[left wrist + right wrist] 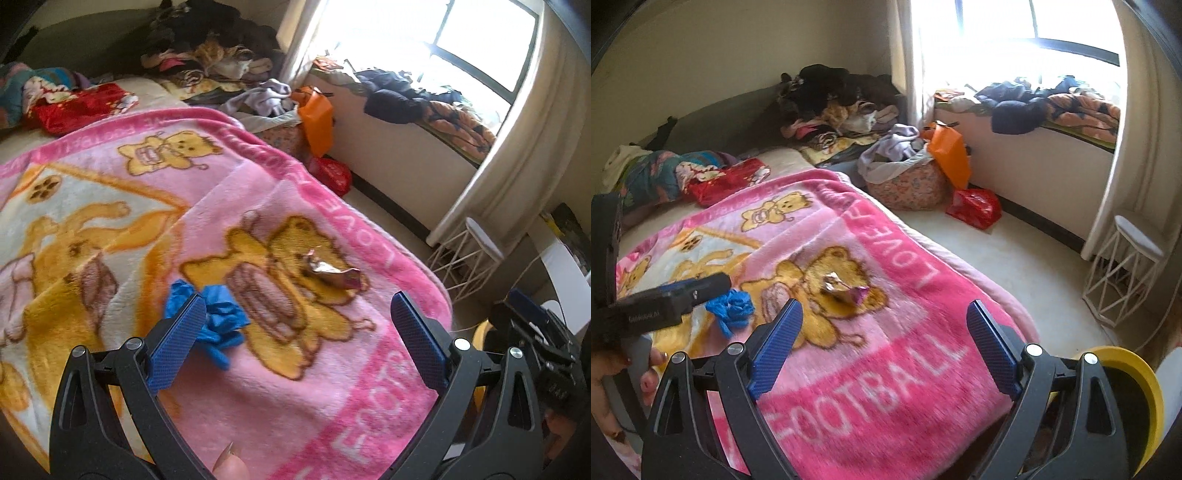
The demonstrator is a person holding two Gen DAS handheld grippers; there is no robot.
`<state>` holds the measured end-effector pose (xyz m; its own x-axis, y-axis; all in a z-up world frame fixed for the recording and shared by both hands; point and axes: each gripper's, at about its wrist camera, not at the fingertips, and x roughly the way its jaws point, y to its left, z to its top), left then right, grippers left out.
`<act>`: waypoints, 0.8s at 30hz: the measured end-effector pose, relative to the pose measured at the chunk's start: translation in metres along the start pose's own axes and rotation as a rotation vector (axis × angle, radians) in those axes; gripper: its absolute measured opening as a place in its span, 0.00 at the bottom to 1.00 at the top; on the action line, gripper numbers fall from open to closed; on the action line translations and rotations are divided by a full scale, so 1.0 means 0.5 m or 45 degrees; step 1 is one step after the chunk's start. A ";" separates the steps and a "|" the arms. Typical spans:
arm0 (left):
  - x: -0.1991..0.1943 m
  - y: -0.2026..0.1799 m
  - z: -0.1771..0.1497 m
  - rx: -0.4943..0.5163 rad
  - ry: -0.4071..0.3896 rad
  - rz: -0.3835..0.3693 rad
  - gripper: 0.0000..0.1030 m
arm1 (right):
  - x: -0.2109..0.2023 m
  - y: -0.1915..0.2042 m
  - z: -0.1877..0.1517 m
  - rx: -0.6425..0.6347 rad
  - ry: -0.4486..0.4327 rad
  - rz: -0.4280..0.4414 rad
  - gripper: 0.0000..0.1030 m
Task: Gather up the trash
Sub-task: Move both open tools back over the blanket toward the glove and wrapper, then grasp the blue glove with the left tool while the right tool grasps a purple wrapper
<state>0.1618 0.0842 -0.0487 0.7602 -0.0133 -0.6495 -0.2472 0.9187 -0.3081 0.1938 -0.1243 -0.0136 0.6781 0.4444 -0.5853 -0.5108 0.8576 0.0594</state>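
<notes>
Crumpled wrapper lies crosswise.

1. We see our left black-framed gripper with blue textured pads held out ahead, jaws spread wide, nothing between them.
2. Our right black-framed gripper with blue textured pads matches it: jaws wide apart, nothing gripped.
3. In the right wrist view, the left gripper's dark body reaches in from the left edge, with our left hand wrapped around its handle below.
4. In the left wrist view, a fingertip peeks up at the bottom edge, and the right gripper sits low at the right edge.
</notes>
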 end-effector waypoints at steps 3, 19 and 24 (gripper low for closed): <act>0.008 0.020 -0.001 -0.016 0.009 0.025 0.89 | 0.036 0.011 0.009 -0.014 0.025 0.027 0.85; 0.090 0.132 -0.032 -0.137 0.130 0.093 0.89 | 0.271 0.027 0.012 0.034 0.228 0.120 0.75; 0.108 0.143 -0.032 -0.158 0.146 0.071 0.81 | 0.337 0.020 0.005 0.079 0.301 0.131 0.65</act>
<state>0.1757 0.1432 -0.1170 0.6717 -0.0153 -0.7407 -0.3644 0.8636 -0.3483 0.3046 -0.0403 -0.1096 0.4786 0.4635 -0.7458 -0.5321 0.8287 0.1735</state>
